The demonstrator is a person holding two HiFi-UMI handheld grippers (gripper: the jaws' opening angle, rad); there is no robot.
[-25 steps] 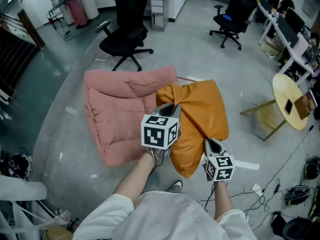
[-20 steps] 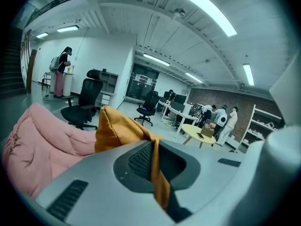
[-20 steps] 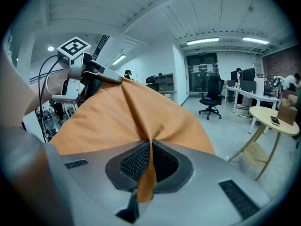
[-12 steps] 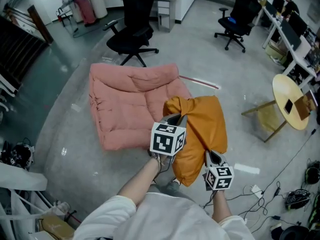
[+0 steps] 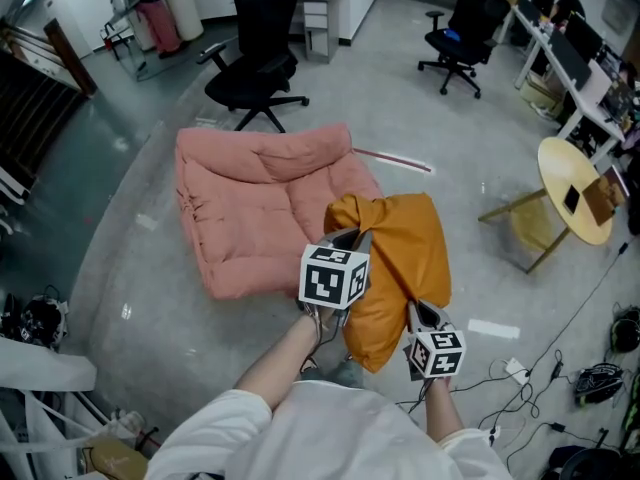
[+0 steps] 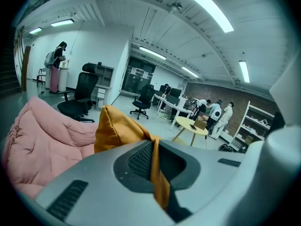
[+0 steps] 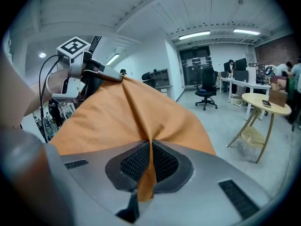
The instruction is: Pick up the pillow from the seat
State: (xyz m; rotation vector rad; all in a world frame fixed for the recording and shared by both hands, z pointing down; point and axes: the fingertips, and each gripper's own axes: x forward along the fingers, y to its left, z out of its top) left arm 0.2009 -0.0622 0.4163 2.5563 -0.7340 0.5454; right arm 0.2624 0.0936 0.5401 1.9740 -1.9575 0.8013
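An orange pillow point(image 5: 400, 258) hangs in the air between both grippers, clear of the pink padded seat point(image 5: 250, 208) that lies on the floor to its left. My left gripper point(image 5: 352, 236) is shut on the pillow's upper left corner; its fabric point(image 6: 155, 166) is pinched flat between the jaws. My right gripper point(image 5: 415, 306) is shut on the pillow's lower right edge, with a fold of orange cloth point(image 7: 148, 173) squeezed between the jaws. In the right gripper view the left gripper point(image 7: 110, 75) shows at the pillow's far corner.
A black office chair point(image 5: 255, 63) stands behind the seat, another point(image 5: 460, 33) at the back right. A round wooden table point(image 5: 575, 188) and a wooden chair point(image 5: 525, 228) stand to the right. Cables point(image 5: 520, 373) lie on the floor near my feet. People stand far off.
The pillow has come off the pink seat and now hangs to the seat's right, nearer me. In the last half second the view only shifted slightly.
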